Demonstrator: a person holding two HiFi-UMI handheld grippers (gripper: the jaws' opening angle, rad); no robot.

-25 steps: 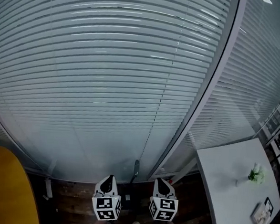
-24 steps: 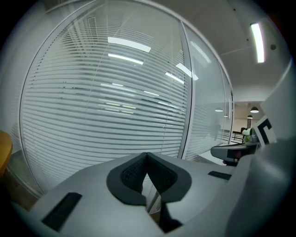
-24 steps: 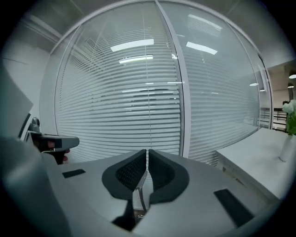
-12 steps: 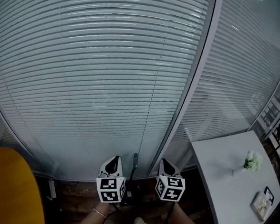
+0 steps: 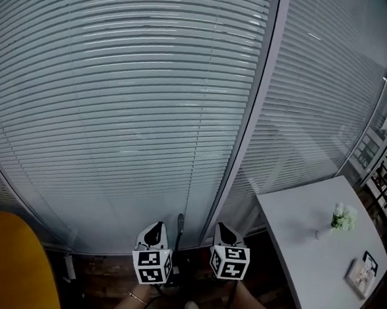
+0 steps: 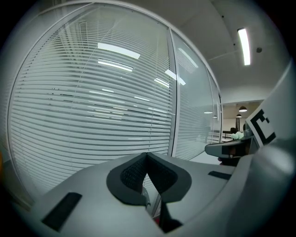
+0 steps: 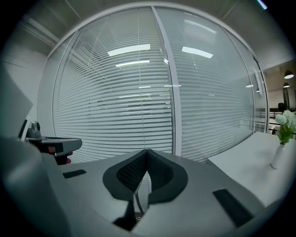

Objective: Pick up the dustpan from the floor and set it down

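Observation:
A slim dark upright handle [image 5: 179,225], apparently the dustpan's, stands against the blinds, with a dark shape [image 5: 174,275] at its foot on the floor. In the head view it sits between my two grippers and neither clearly touches it. My left gripper [image 5: 154,231] is to its left, its jaws shut with the pads meeting [image 6: 147,155]. To the handle's right my right gripper [image 5: 223,229] is also shut [image 7: 147,152]. A thin dark rod [image 7: 137,203] shows in the gap beneath the right pads; I cannot tell whether it is pinched.
A glass wall with closed blinds [image 5: 130,113] and a grey post [image 5: 250,121] fills the front. A white table [image 5: 300,237] at the right carries a small vase of flowers [image 5: 339,219] and a flat framed item [image 5: 362,274]. A yellow rounded object [image 5: 7,263] sits lower left. The floor [image 5: 105,280] is dark wood.
Both grippers have risen a little along the blinds with the handle still between them. The head view has swung, so the table and post sit further left, and forearms have come into view.

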